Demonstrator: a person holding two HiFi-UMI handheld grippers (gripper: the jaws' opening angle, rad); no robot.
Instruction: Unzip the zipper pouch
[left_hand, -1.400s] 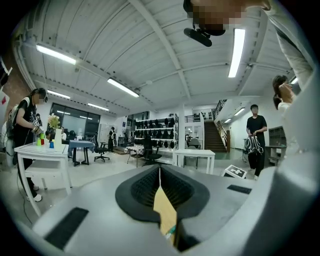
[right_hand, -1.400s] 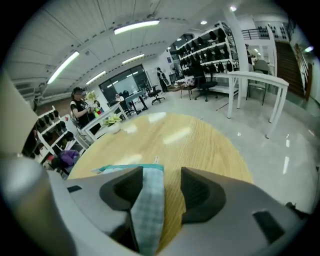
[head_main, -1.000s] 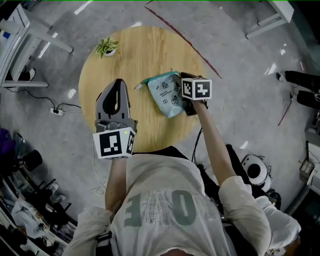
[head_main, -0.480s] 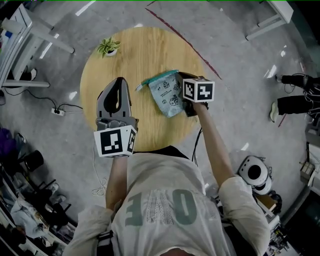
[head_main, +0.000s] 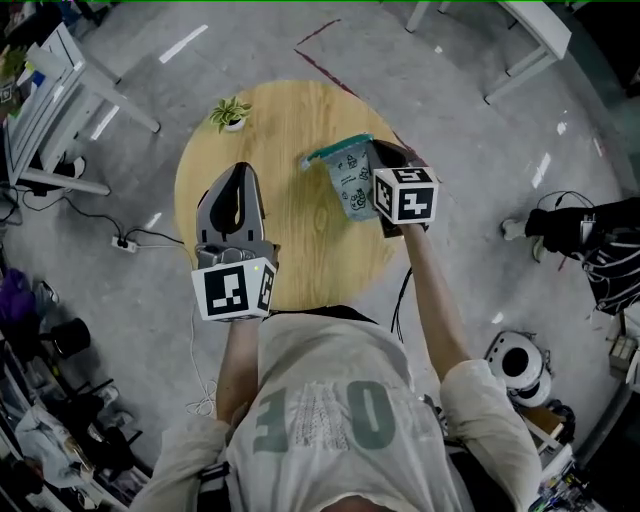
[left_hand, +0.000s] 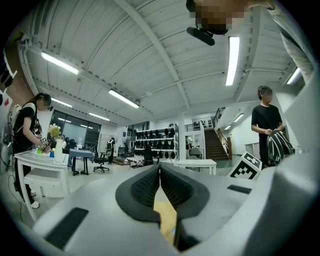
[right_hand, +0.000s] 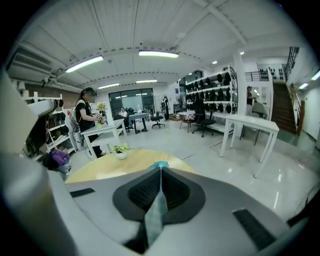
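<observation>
Your right gripper (right_hand: 160, 169) fingers clamped on teal pouch (head_main: 350, 180) edge; left gripper (left_hand: 160, 168) fingers shut, empty. Pouch print unreadable.

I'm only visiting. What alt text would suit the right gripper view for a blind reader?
The right gripper has its two grey jaws closed on an edge of the teal zipper pouch, seen from just behind them. Beyond lie a round wooden table with a small potted plant and a bright hall with white tables.
</observation>
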